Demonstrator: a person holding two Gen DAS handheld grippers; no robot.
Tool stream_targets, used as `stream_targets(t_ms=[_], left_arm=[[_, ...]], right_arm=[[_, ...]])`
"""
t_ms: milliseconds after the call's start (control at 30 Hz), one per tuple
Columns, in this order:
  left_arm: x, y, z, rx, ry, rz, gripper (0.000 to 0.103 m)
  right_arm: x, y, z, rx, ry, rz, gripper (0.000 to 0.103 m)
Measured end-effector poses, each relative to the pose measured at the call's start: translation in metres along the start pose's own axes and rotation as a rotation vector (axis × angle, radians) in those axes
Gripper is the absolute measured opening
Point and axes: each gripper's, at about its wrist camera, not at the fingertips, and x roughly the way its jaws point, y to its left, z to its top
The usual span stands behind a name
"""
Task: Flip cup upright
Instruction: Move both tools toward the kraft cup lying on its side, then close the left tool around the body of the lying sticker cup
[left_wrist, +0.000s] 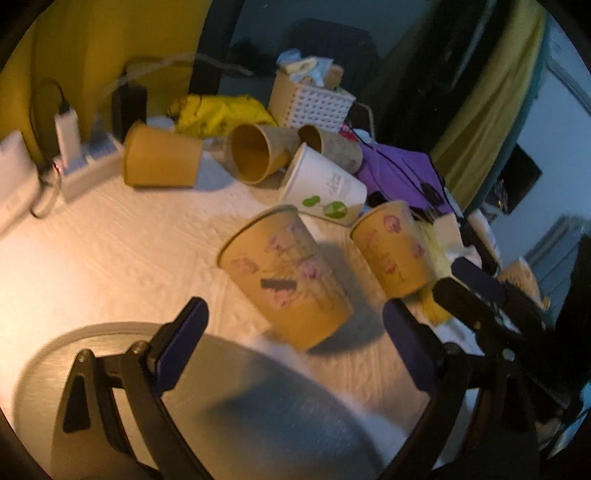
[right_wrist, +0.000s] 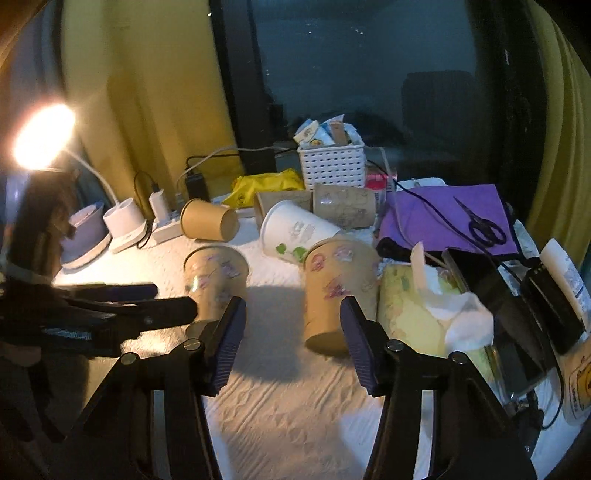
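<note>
Two tan paper cups with pink flower print stand upright on the white cloth. The nearer one (left_wrist: 286, 275) is just ahead of my open left gripper (left_wrist: 295, 325), between its finger lines but untouched; it also shows in the right wrist view (right_wrist: 216, 280). The second cup (left_wrist: 391, 251) stands to its right, and in the right wrist view (right_wrist: 338, 291) it is just ahead of my open, empty right gripper (right_wrist: 293, 325). Behind lie a plain tan cup (left_wrist: 162, 158), an open-mouthed tan cup (left_wrist: 258, 151), a white cup (left_wrist: 325, 184) and a printed brown cup (left_wrist: 336, 146).
A white basket (right_wrist: 330, 166) of packets, a yellow bag (right_wrist: 266, 184), a power strip (right_wrist: 166, 225) with chargers and a lit desk lamp (right_wrist: 125, 221) line the back. A purple cloth (right_wrist: 443, 218) with scissors (right_wrist: 480, 225), a tissue pack (right_wrist: 424, 306) and dark devices crowd the right.
</note>
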Motion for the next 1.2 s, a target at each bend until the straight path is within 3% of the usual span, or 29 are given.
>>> stream_targets(t_ms=[200, 233, 267, 300, 500, 667, 833, 1200], left_arm=[[0.026, 0.001, 0.01, -0.037, 0.042, -0.02, 0.096], [0.03, 0.001, 0.011, -0.039, 0.051, -0.021, 0.094], [0.034, 0.003, 0.012, -0.047, 0.061, -0.017, 0.082], [0.038, 0.004, 0.013, -0.051, 0.073, -0.011, 0.076], [0.036, 0.008, 0.012, -0.048, 0.061, -0.027, 0.07], [0.007, 0.016, 0.005, -0.005, 0.02, -0.102, 0.069], [-0.033, 0.025, -0.013, 0.102, -0.042, -0.102, 0.068], [-0.11, 0.058, -0.065, 0.268, -0.093, -0.141, 0.068]], right_arm=[[0.001, -0.008, 0.003, 0.018, -0.001, -0.001, 0.056], [0.002, -0.008, 0.003, 0.019, 0.003, -0.002, 0.056], [0.003, -0.009, 0.002, 0.02, 0.007, -0.004, 0.056], [0.004, -0.009, 0.002, 0.021, 0.009, -0.006, 0.056], [0.002, 0.001, -0.002, 0.022, 0.029, -0.017, 0.056], [-0.005, 0.021, -0.003, 0.008, 0.033, -0.026, 0.056], [-0.019, 0.051, -0.003, -0.019, 0.027, -0.018, 0.056], [-0.045, 0.127, -0.023, -0.022, 0.063, 0.074, 0.056]])
